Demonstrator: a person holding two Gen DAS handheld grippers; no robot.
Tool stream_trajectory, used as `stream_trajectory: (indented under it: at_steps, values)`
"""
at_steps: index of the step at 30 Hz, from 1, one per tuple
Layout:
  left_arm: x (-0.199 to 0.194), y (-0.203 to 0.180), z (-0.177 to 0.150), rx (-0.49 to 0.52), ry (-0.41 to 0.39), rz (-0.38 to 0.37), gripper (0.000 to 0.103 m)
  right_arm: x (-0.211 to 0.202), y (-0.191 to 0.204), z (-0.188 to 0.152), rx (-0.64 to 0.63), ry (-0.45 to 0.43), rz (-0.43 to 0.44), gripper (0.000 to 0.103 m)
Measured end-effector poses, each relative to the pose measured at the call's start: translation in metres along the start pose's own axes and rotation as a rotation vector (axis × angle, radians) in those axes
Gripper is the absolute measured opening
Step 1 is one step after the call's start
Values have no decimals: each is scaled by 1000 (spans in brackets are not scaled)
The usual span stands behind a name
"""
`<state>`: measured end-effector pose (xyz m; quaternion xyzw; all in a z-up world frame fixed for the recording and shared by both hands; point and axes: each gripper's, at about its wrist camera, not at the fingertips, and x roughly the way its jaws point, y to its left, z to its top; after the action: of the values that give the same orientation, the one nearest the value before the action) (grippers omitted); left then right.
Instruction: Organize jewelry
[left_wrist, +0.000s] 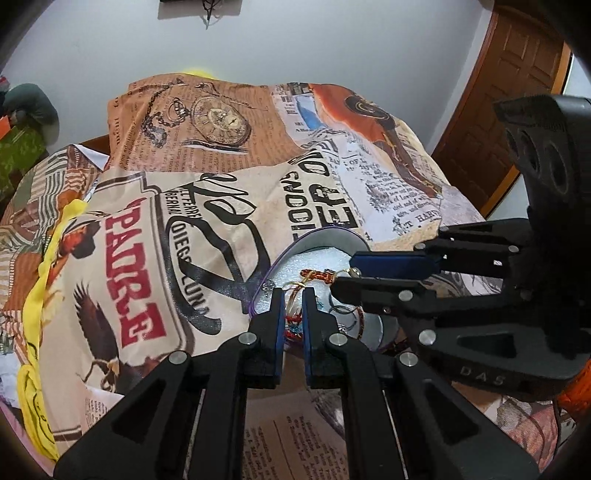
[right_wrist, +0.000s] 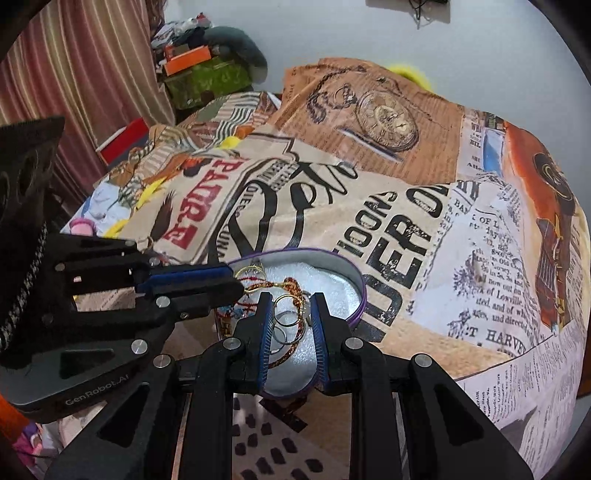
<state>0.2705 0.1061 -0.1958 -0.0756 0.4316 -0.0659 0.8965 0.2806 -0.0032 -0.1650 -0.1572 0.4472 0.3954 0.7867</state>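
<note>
A round purple-rimmed jewelry box (right_wrist: 354, 284) with white foam lining sits on the printed cloth; it also shows in the left wrist view (left_wrist: 325, 236). Inside lie a red-gold braided bracelet (right_wrist: 286, 286), gold hoops (right_wrist: 286, 301) and silver rings (right_wrist: 286, 319). My left gripper (left_wrist: 293, 293) is nearly shut around a thin gold and red piece (left_wrist: 293, 312) at the box's near edge. My right gripper (right_wrist: 291, 299) stands over the box, jaws slightly apart around the gold hoops; in the left wrist view (left_wrist: 345, 271) its jaws look closed on a gold ring.
A newspaper-print cloth (right_wrist: 424, 229) covers the lumpy surface. Clutter with a green box (right_wrist: 207, 79) and striped curtain (right_wrist: 74, 74) lies at the back left. A wooden door (left_wrist: 517, 92) stands at the right. Yellow fabric (left_wrist: 33, 387) lies at the left edge.
</note>
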Motion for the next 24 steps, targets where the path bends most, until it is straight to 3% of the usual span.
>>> stream_trajectory:
  at_steps: [6, 11, 16, 24]
  values:
    - [-10, 1, 3, -15, 3, 1, 6, -2, -1, 1, 19, 49, 16, 22]
    - [-38, -3, 10, -9, -49, 19, 6, -31, 2, 4, 29, -3, 3, 22]
    - [-83, -11, 18, -3, -135, 36, 7, -82, 7, 8, 49, -122, -12, 22]
    - [-187, -44, 18, 22, -365, 63, 7, -199, 45, -5, 30, -438, -81, 22]
